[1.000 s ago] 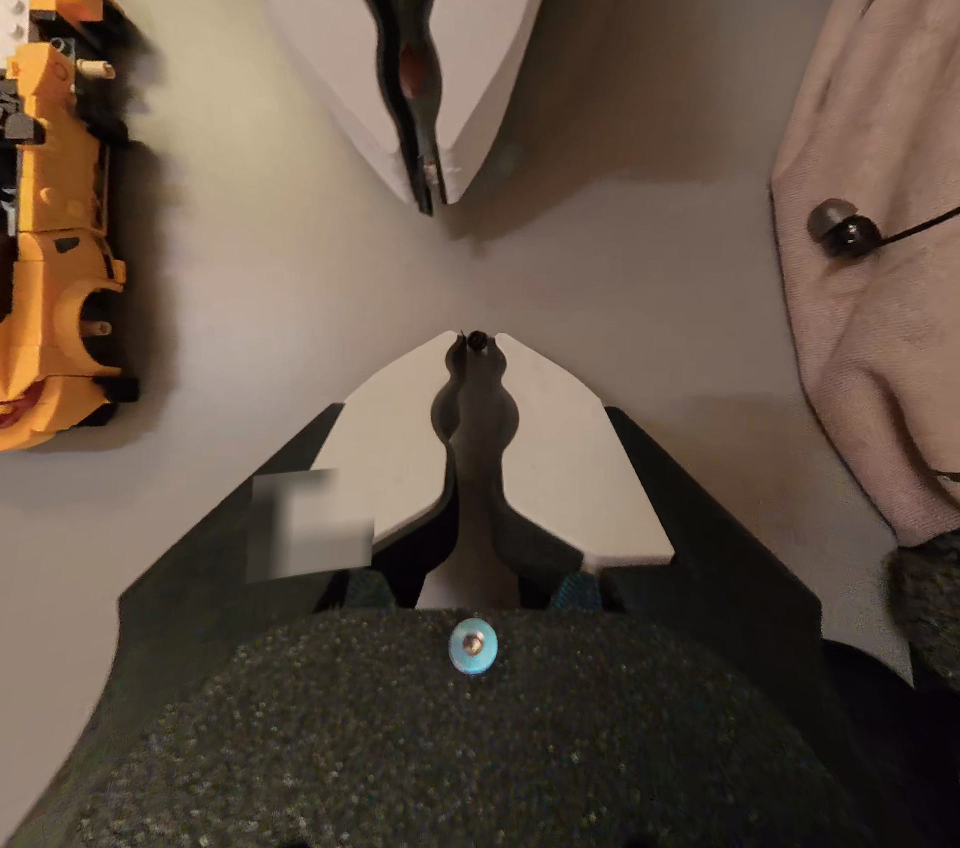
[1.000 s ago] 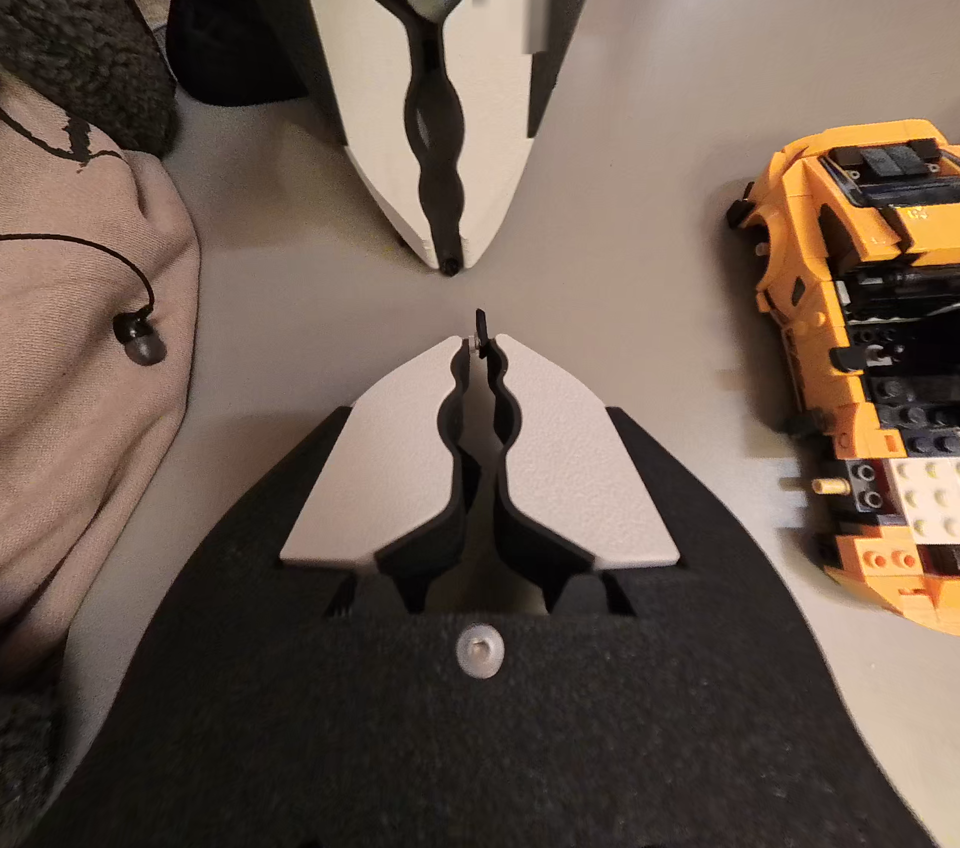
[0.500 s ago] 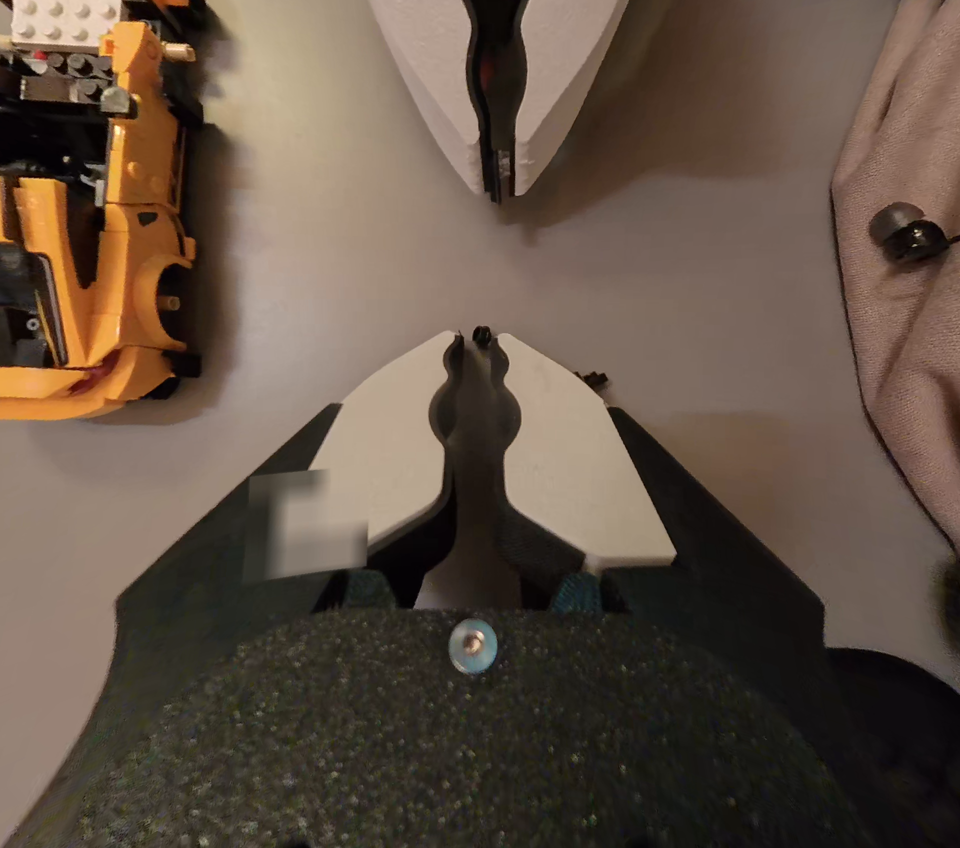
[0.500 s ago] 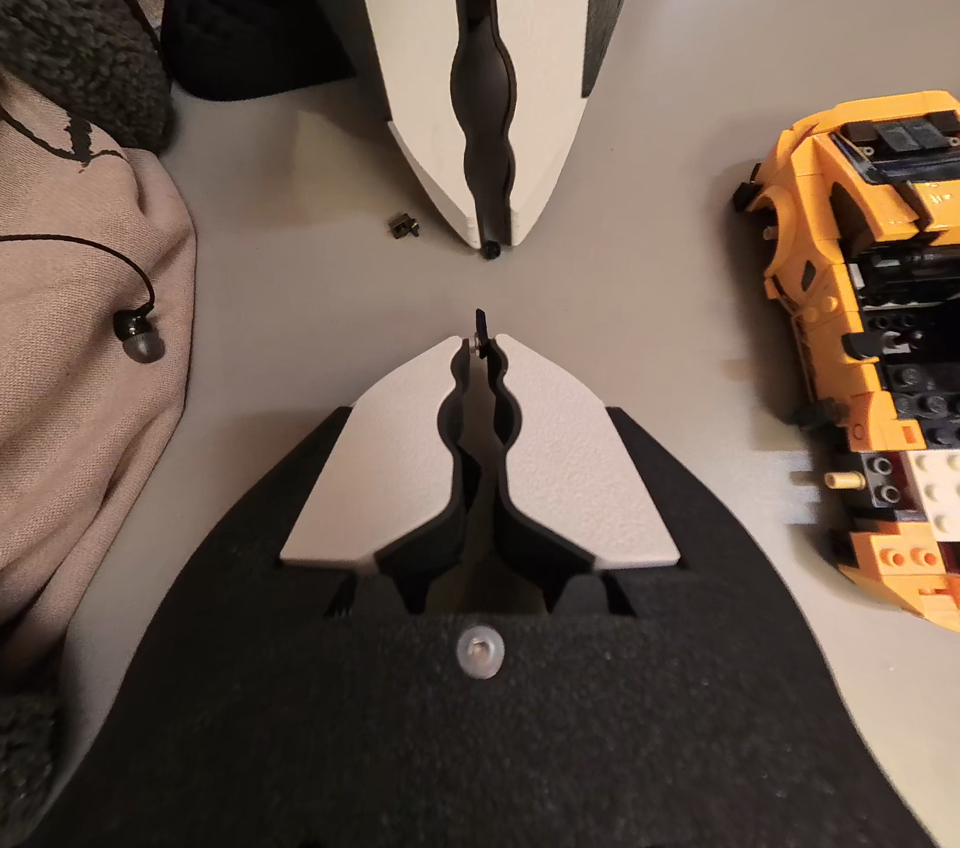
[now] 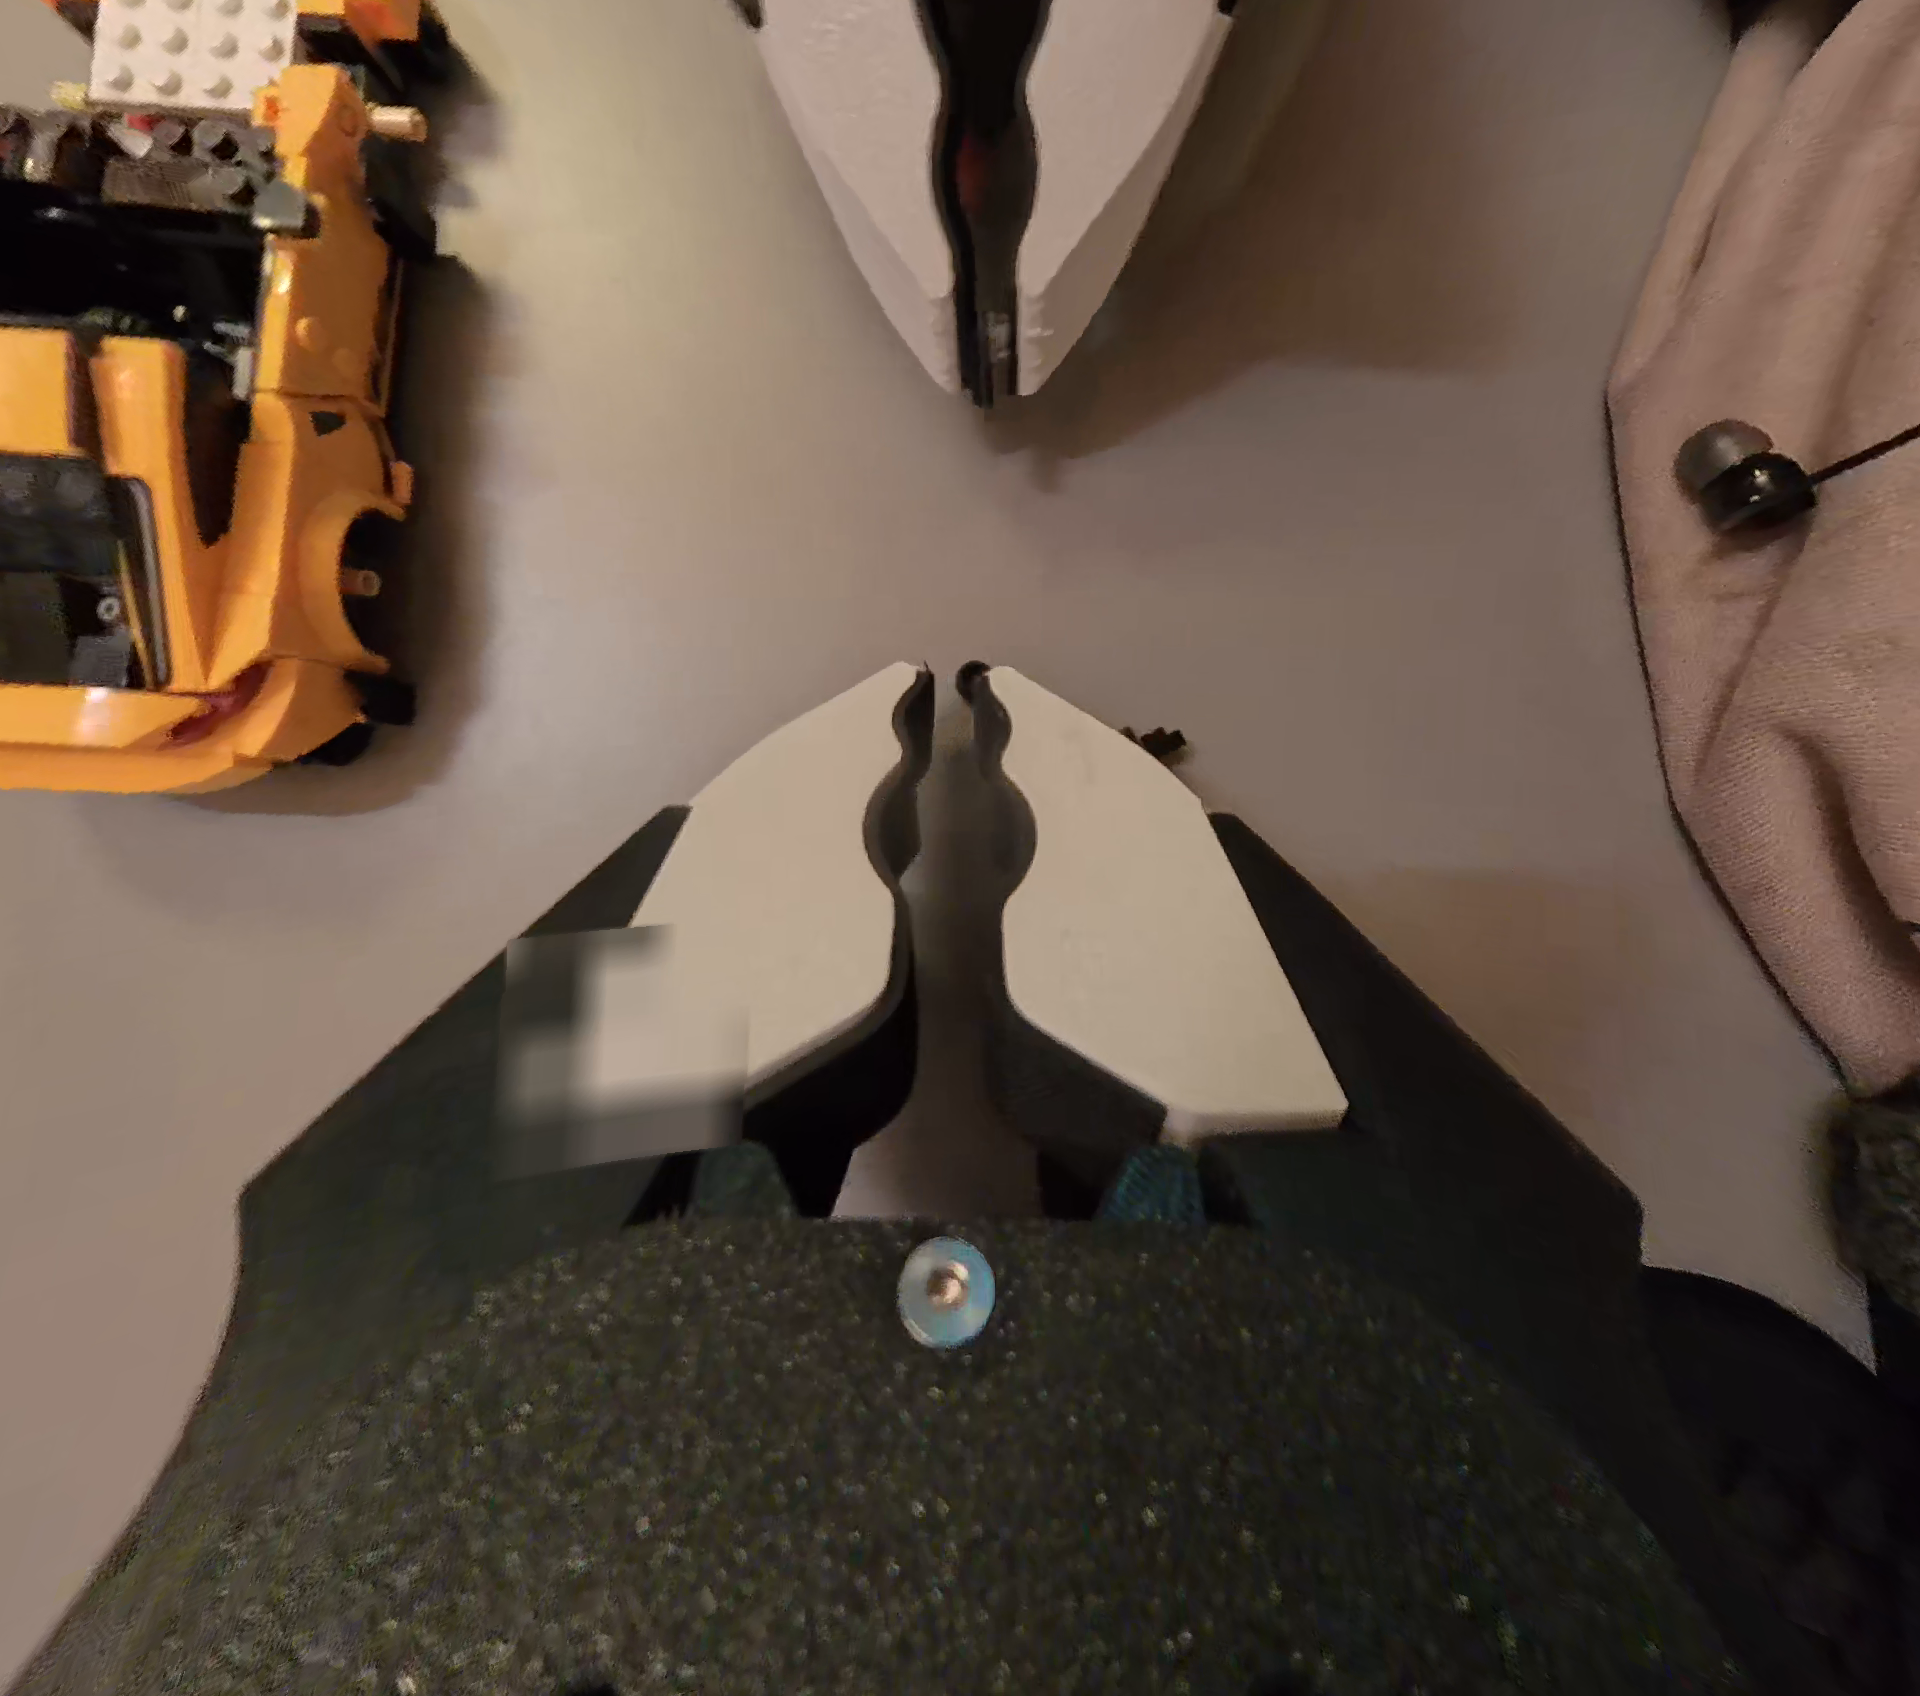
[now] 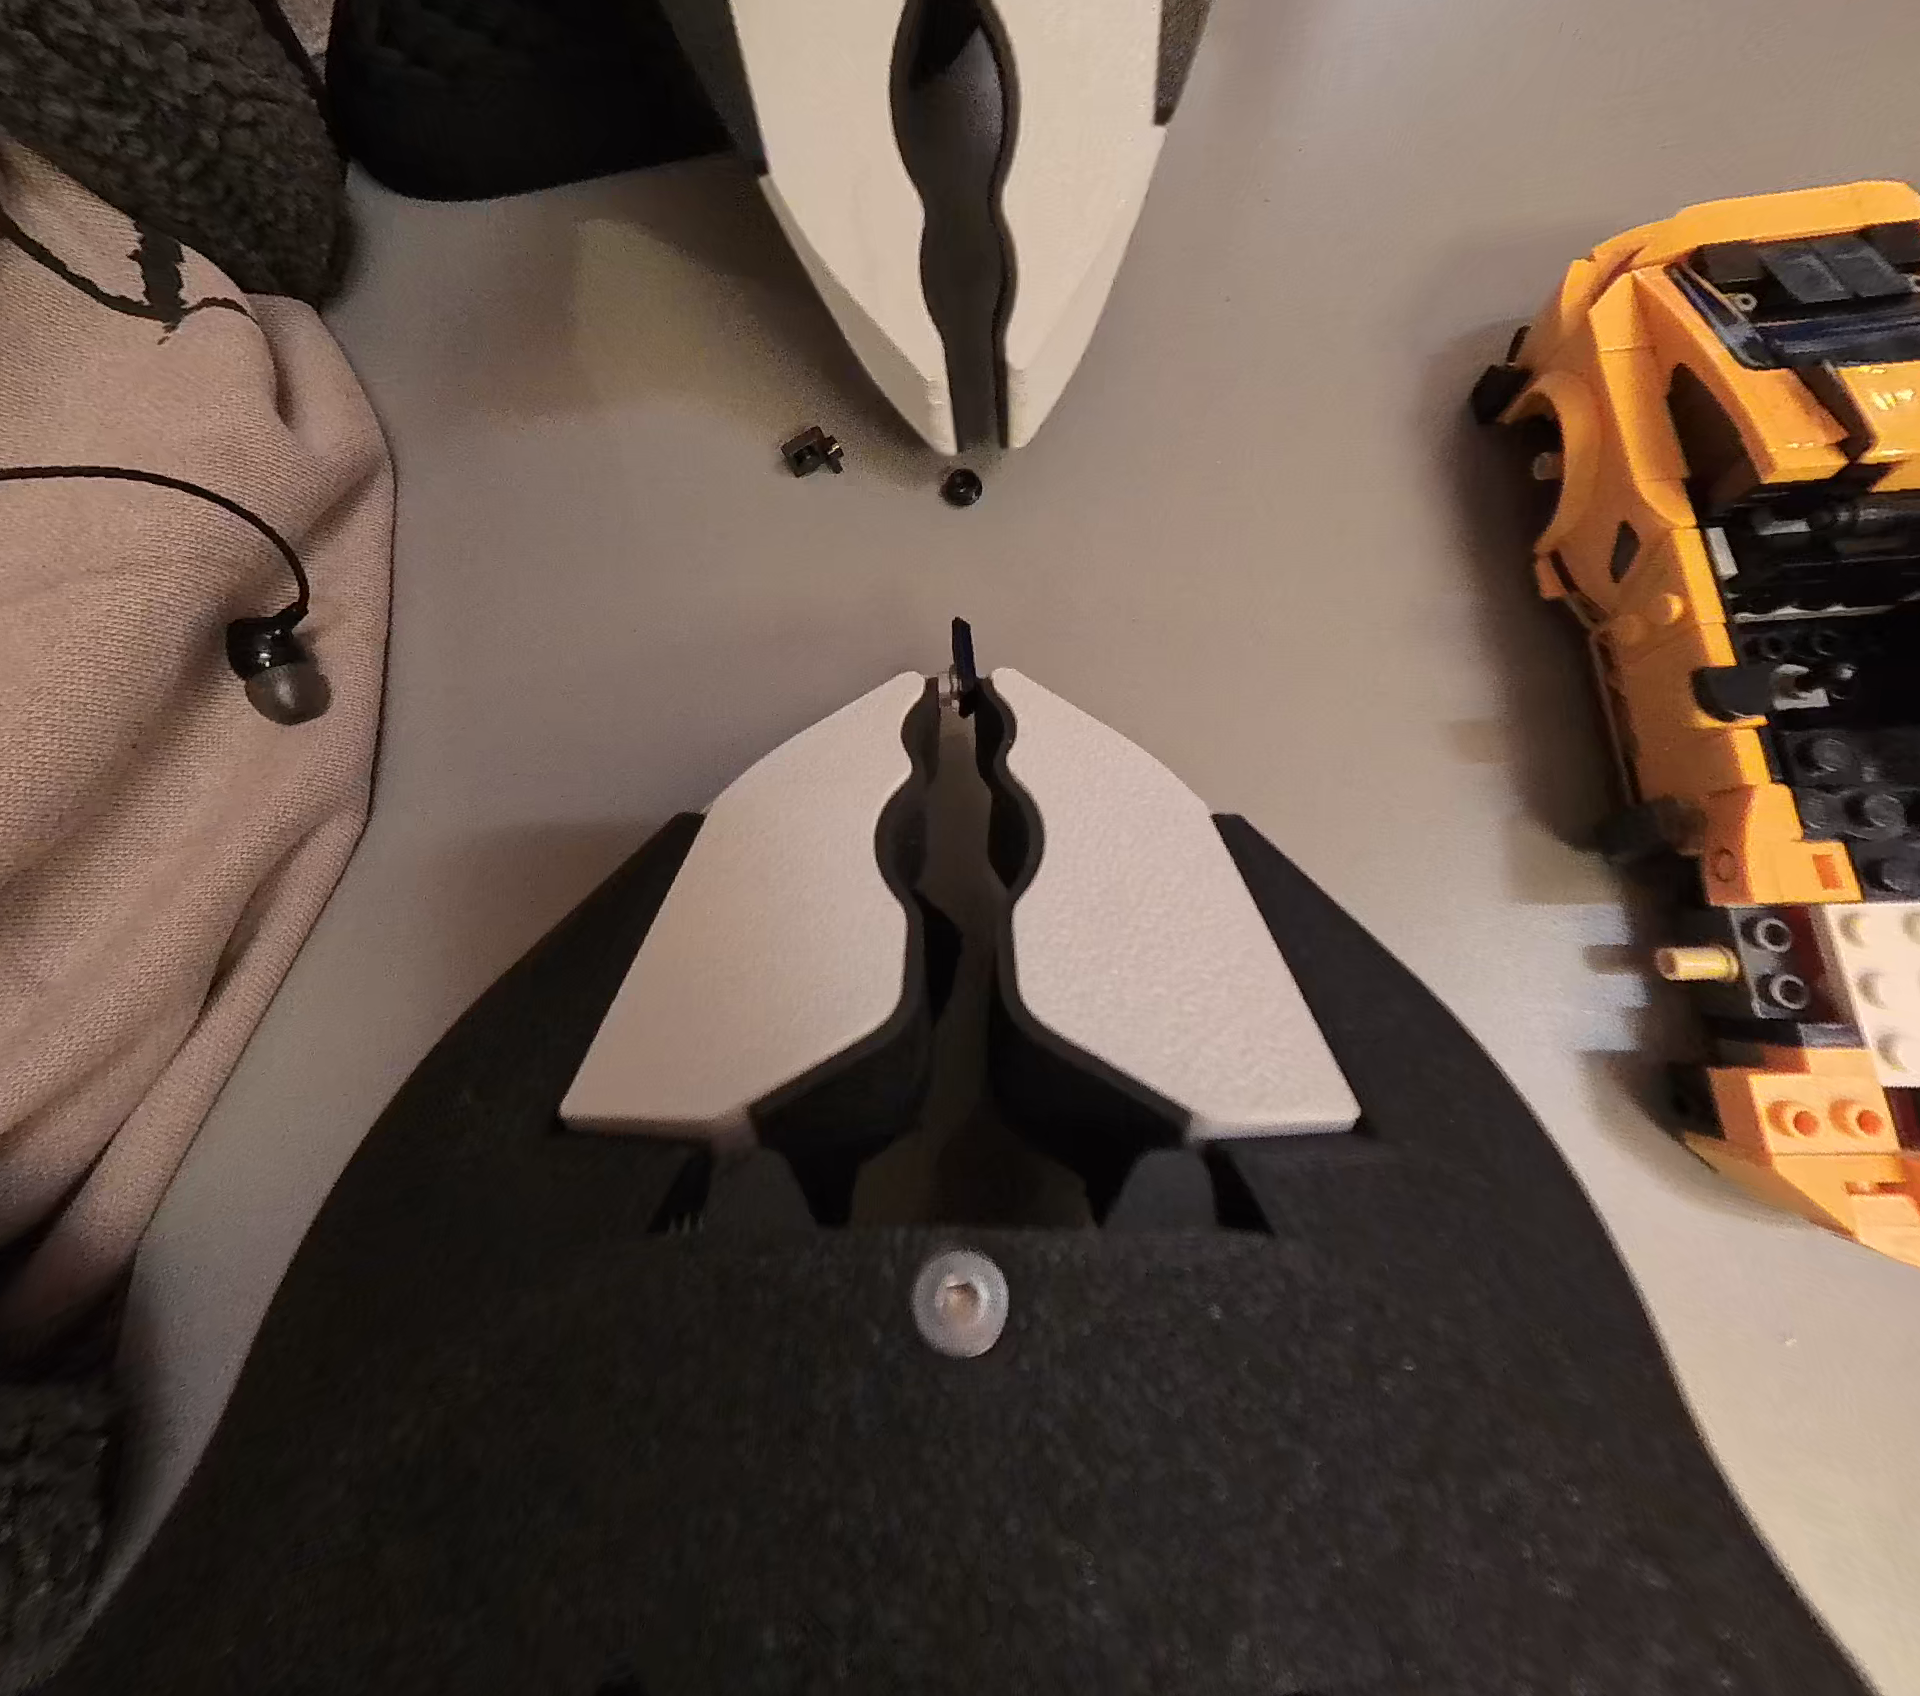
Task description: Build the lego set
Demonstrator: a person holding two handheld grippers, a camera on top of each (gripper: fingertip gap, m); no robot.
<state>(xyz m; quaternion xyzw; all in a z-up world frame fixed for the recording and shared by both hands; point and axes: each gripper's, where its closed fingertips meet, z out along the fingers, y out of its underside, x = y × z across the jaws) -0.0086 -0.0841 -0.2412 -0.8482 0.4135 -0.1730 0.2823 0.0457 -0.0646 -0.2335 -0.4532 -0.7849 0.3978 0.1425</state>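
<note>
An orange and black lego car [image 5: 208, 399], partly built, lies on the grey table; it also shows in the right wrist view [image 6: 1714, 711]. My left gripper [image 5: 951, 675] is a little open, tips down near the table. A small round black piece [image 6: 961, 488] lies on the table just off its tips, and shows against its right fingertip in the left wrist view [image 5: 971, 672]. My right gripper [image 6: 961, 680] faces it, shut on a thin dark piece [image 6: 964, 659] that sticks out beyond its tips. Another small black piece [image 6: 810, 457] lies beside the left gripper.
A beige garment [image 5: 1766, 659] with an earbud [image 5: 1745, 483] on a black cord borders the table opposite the car. Dark fleece [image 6: 125, 36] lies beyond it. Bare grey table [image 6: 1299, 451] lies between the grippers and the car. My hands' fingertips stand some 7 cm from each other.
My left gripper's jaws have parted slightly and the round black piece is out of their grip, on the table. The car has come further into the left view. The right gripper keeps its thin piece.
</note>
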